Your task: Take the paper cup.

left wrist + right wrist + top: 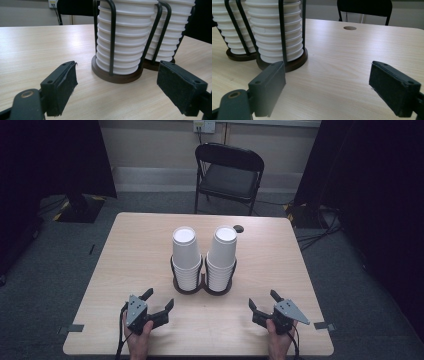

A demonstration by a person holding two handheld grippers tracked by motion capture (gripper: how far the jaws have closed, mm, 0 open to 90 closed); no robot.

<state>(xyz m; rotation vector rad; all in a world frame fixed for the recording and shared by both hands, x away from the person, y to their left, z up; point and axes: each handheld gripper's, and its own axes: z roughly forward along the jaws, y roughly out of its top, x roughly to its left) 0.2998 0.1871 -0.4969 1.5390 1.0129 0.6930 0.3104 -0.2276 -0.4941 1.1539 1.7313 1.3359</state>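
Two stacks of white paper cups stand upside down in the middle of the table, each in a dark wire holder on a round brown base: the left stack (pixel 186 257) and the right stack (pixel 222 256). My left gripper (pixel 158 301) rests near the front edge, left of the stacks, jaws open and empty. In the left gripper view the left stack (pixel 125 37) looms just ahead, beyond the left gripper (pixel 117 85). My right gripper (pixel 263 301) sits at the front right, open and empty. The right gripper view has the right stack (pixel 277 32) ahead to the left of the right gripper (pixel 327 85).
The light wooden table (pixel 135 250) has a small round hole (pixel 238 228) behind the right stack. A black folding chair (pixel 227 175) stands beyond the far edge. Tape marks (pixel 75 328) lie at the front corners. Dark curtains flank the room.
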